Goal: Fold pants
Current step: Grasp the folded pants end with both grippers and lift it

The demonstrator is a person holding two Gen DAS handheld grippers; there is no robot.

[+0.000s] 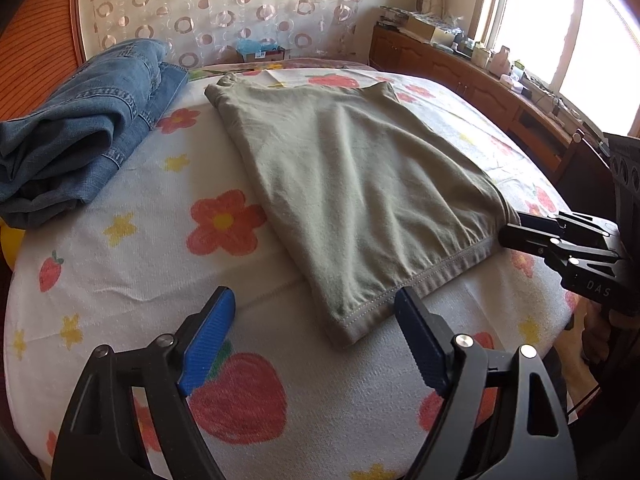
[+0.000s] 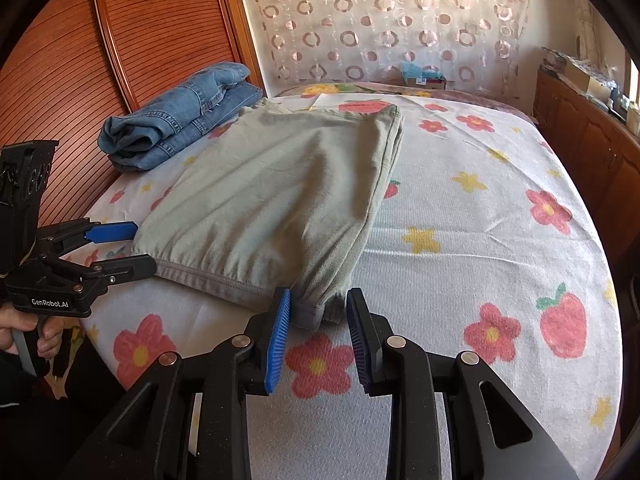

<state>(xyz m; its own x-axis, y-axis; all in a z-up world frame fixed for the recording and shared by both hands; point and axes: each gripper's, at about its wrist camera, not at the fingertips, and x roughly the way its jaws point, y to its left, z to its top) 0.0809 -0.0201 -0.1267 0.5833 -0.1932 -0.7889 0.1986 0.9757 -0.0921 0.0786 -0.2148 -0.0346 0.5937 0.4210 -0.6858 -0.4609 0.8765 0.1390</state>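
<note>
Left wrist view: left gripper (image 1: 316, 312) spread wide, nothing pinched, at the near hem of the folded green pants (image 1: 352, 184) lying flat on the flowered bed (image 1: 120, 280), jeans (image 1: 80, 128) beside; right wrist view: right gripper (image 2: 318, 316) partly spread around the pants' (image 2: 280, 196) near corner, pads not pressing it.

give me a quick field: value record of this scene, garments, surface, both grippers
surface: bed with a flower and strawberry print cover
main garment: green pants, folded flat in the middle of the bed
other garment: blue jeans, folded, lying by the wooden headboard
left gripper: open, near corner of the green pants between its fingers, not pinched
right gripper: open, other near corner between its pads, not clamped
window side: wooden cabinet with clutter on top
</note>
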